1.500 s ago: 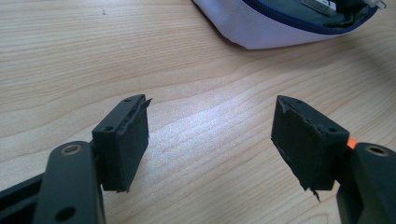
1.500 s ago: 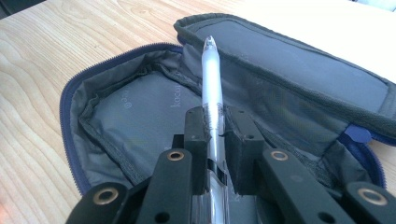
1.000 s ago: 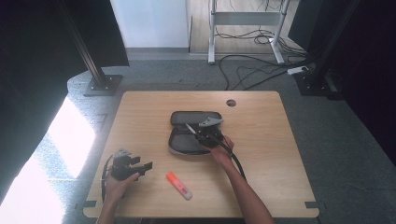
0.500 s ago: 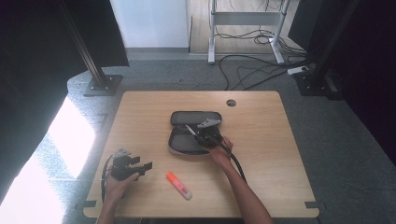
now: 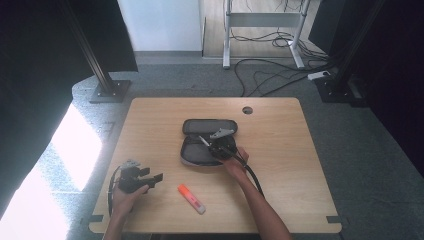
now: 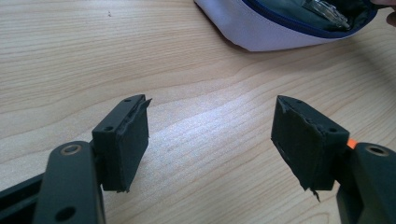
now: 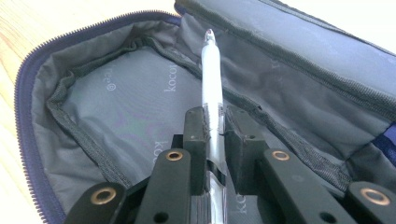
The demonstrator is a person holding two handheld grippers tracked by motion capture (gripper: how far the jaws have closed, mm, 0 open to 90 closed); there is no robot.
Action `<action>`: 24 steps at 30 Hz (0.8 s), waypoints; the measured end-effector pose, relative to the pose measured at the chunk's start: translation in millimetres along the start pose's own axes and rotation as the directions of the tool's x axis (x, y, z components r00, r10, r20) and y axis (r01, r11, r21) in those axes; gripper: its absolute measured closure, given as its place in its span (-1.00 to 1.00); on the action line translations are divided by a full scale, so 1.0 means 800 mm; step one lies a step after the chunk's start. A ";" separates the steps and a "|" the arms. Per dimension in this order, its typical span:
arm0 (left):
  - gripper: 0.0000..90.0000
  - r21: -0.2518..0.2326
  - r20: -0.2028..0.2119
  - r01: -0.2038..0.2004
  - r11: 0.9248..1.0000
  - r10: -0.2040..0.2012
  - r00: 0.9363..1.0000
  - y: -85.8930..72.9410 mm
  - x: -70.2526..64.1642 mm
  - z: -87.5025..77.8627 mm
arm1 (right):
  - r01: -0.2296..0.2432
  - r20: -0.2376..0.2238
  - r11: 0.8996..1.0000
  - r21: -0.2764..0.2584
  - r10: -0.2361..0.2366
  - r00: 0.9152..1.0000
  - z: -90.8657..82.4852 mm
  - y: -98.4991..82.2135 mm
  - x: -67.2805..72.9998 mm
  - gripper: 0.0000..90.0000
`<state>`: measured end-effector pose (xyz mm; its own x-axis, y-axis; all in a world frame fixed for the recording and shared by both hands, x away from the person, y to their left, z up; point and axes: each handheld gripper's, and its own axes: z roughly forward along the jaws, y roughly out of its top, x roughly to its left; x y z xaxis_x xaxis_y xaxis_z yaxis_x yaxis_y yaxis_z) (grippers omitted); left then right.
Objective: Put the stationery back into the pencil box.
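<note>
A dark pencil case (image 5: 200,145) lies unzipped in the middle of the table, its grey lining (image 7: 126,112) exposed. My right gripper (image 5: 216,146) hovers over the open case, shut on a clear white pen (image 7: 211,93) that points into the case; the pen (image 5: 204,141) sticks out to the left of the jaws in the high view. My left gripper (image 5: 156,178) rests at the front left of the table, open, nothing between its pads (image 6: 135,140). An orange and white highlighter (image 5: 191,198) lies on the wood between the two hands. The case's white outside (image 6: 261,32) appears beyond the left jaws.
The wooden table (image 5: 300,165) has a cable hole (image 5: 247,110) at the back. Black frame posts, cables and a metal stand sit on the grey floor beyond the table. Bright sunlight falls on the floor at the left.
The right gripper with the pen has shifted slightly over the open case. The left gripper has stayed where it was.
</note>
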<state>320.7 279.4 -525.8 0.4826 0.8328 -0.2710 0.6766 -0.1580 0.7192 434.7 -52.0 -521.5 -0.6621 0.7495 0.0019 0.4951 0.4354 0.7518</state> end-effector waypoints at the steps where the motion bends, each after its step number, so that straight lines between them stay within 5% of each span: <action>1: -0.38 0.000 0.000 0.000 1.000 0.000 1.000 0.000 0.000 0.000 | -0.002 0.000 1.000 0.004 0.002 1.000 0.000 0.000 0.000 0.72; 8: -0.38 -0.001 0.000 0.000 1.000 0.000 1.000 0.000 0.000 0.000 | 0.006 0.005 1.000 0.023 -0.006 1.000 0.003 -0.002 -0.001 0.71; 24: -0.38 0.001 -0.001 0.000 1.000 0.000 1.000 0.000 0.000 0.000 | -0.007 0.001 1.000 -0.028 0.007 1.000 -0.015 -0.003 0.001 0.47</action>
<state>320.9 279.6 -525.9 0.4819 0.8335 -0.2703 0.6772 -0.1585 0.7185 426.2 -58.0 -515.5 -0.6582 0.7528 0.0062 0.4833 0.4162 0.7702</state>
